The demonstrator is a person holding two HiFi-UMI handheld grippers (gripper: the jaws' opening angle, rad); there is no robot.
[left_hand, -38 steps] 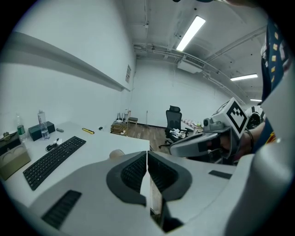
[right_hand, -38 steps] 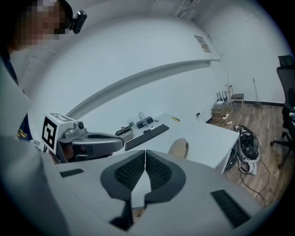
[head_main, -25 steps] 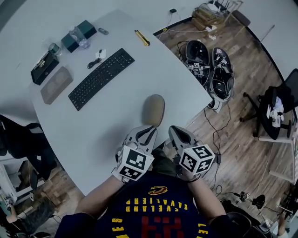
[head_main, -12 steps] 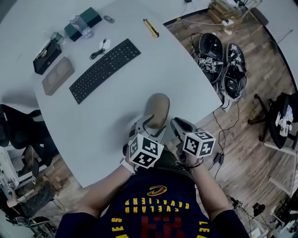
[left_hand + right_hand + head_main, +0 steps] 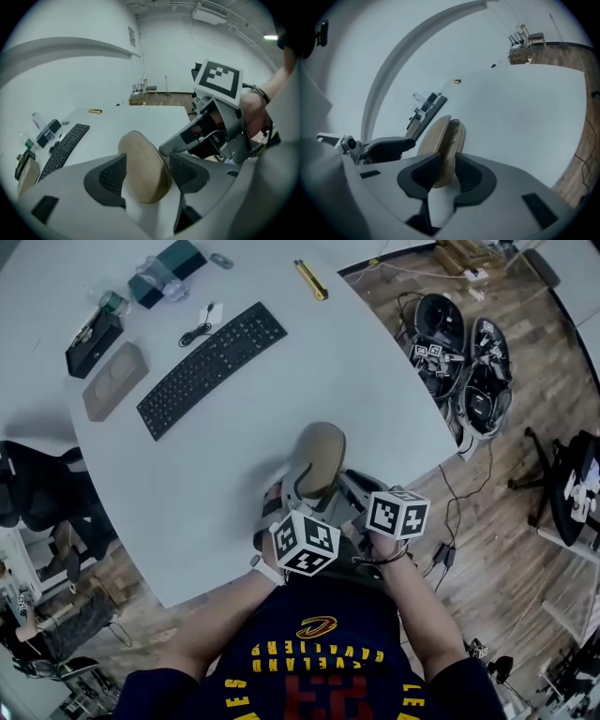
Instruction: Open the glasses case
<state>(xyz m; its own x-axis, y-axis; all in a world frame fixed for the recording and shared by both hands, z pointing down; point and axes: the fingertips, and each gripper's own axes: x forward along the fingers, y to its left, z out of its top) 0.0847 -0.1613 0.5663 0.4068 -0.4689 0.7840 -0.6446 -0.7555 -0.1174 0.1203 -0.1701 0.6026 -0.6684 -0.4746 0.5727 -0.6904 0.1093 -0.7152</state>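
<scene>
A tan oval glasses case [image 5: 319, 451] lies near the front edge of the white table [image 5: 187, 502]. My left gripper [image 5: 298, 491] sits at the case's near end. Its jaws are opening and stand wide on either side of the case [image 5: 143, 164] without pressing it. My right gripper [image 5: 349, 488] comes in from the right. Its pads [image 5: 425, 172] lie against both faces of the case's near end [image 5: 446, 140], which is seen edge-on with a thin gap along its seam. The right gripper's finger [image 5: 201, 136] also shows in the left gripper view.
A black keyboard [image 5: 213, 367] lies farther back, with a tan box [image 5: 113, 381], a black box [image 5: 92, 345], a teal box [image 5: 169, 268] and a yellow cutter [image 5: 311, 279] beyond it. Gear and cables [image 5: 464, 352] lie on the wooden floor to the right.
Both grippers have come down and forward onto the case's near end. The left jaws have gone from shut to wide around the case.
</scene>
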